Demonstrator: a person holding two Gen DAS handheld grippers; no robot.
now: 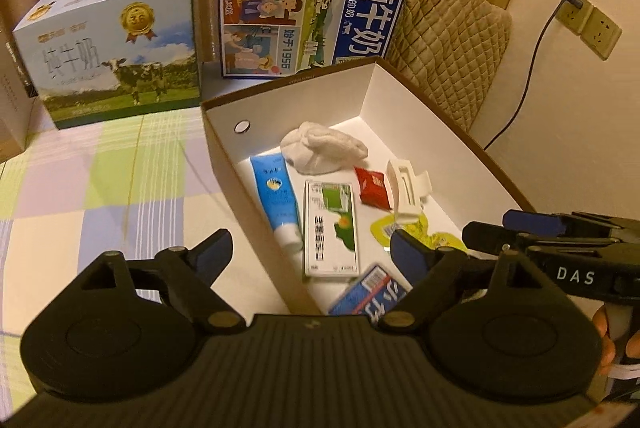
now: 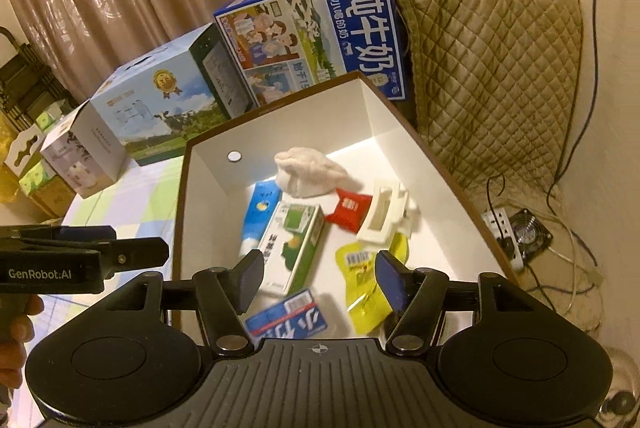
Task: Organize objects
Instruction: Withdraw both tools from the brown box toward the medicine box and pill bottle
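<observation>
Currently your right gripper (image 2: 318,282) is released and empty, jaws spread, poised above the near end of the box (image 2: 280,131). Your left gripper (image 1: 310,254) is likewise released and empty, straddling the box's left wall.

Between the right jaws lie the blue pack (image 2: 286,320) and, toward the right finger, the yellow pouch (image 2: 362,292). Just beyond stands the green carton (image 2: 292,248), its long axis running away from you toward the far wall. Further in lie the blue tube (image 2: 258,220), red sachet (image 2: 348,211), white clip (image 2: 384,216) and cloth (image 2: 308,171).

The right gripper appears nearer the carton; align the jaws across its short side before closing.

Milk cases (image 2: 168,107) stand on the table (image 1: 100,187) beyond the box's far edge.
</observation>
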